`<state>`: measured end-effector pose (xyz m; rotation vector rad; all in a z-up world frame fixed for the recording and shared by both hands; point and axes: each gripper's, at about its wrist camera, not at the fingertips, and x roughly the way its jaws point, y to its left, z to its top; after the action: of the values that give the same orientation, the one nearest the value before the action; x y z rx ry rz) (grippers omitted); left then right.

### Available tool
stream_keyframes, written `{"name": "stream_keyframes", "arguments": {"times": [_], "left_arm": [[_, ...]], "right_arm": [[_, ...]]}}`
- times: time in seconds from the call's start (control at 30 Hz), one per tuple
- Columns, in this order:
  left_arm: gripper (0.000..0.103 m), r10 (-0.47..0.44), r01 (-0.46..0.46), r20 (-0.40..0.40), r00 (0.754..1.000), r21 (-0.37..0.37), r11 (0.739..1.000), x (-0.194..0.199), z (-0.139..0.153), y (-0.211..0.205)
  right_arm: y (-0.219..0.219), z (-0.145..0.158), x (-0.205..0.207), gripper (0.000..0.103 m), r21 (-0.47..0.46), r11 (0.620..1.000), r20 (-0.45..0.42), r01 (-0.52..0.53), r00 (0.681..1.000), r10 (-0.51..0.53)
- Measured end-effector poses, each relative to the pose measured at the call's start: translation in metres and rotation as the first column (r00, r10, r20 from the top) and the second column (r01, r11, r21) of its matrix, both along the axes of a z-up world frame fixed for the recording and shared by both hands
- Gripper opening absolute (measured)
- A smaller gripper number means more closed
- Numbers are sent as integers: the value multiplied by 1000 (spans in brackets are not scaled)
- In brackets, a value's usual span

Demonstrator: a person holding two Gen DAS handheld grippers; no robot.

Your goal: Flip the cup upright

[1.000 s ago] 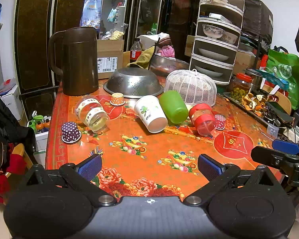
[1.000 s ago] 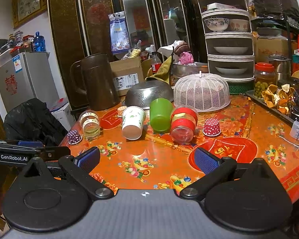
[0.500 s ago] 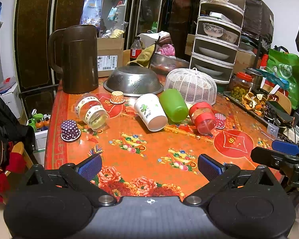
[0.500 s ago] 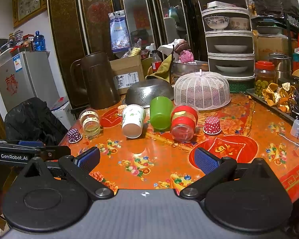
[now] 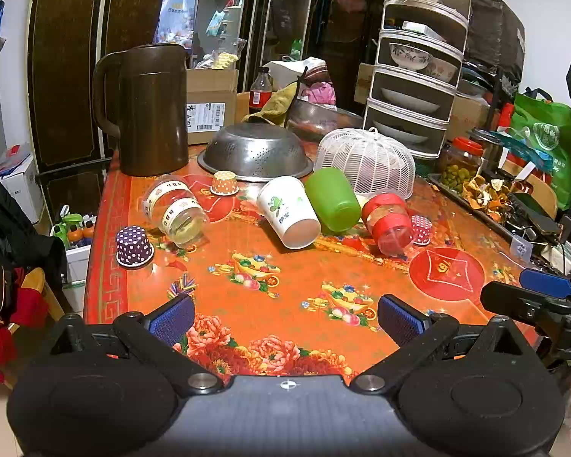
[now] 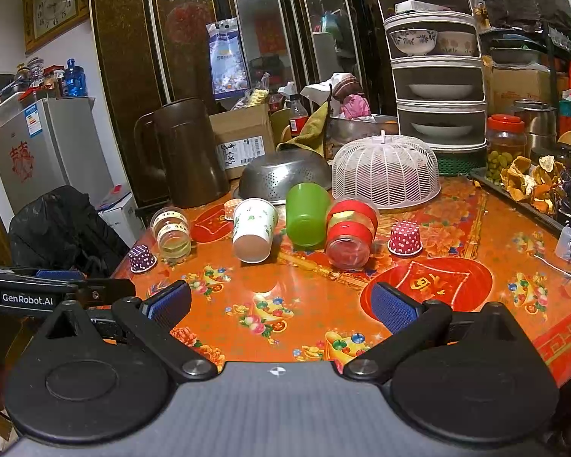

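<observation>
A glossy, smooth patterned cloth covers the table (image 5: 247, 304). At frame centre lie a paper cup (image 5: 288, 211) and a matt green plastic cup (image 5: 333, 200). Behind them sit a perforated metal colander (image 5: 255, 152) and a white plastic mesh cover (image 5: 365, 162).

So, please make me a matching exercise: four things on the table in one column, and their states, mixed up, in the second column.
Things:
1. white paper cup
2. brown jug
3. purple dotted cup
4. left hand-held gripper

States:
a. upright
b. open, holding nothing
c. lying on its side
d. upside down

Pairs: 1-c, 2-a, 3-d, 4-b
</observation>
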<state>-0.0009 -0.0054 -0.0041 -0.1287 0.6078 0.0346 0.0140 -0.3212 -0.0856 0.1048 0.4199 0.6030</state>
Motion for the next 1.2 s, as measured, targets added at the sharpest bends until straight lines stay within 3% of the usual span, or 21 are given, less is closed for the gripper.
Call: {"name": "stream_keyframes", "arguments": {"times": [0.77, 0.83, 1.03, 1.2], "left_arm": [[103, 1, -1, -1, 1000, 7, 1000, 3, -1, 2], [103, -6, 6, 4, 1000, 8, 1000, 4, -2, 4], [103, -23, 23, -1, 1000, -24, 999, 7, -7, 13], [103, -7, 6, -17, 1000, -56, 998, 7, -14, 27]], "right_arm": [[1, 0, 10, 102, 5, 1000, -12, -14, 1000, 15], [5, 3, 31, 102, 7, 999, -44, -41, 998, 41], [35, 28, 121, 102, -143, 990, -146, -19, 989, -2], [59, 22, 189, 97, -267, 963, -232, 27, 968, -92]]}}
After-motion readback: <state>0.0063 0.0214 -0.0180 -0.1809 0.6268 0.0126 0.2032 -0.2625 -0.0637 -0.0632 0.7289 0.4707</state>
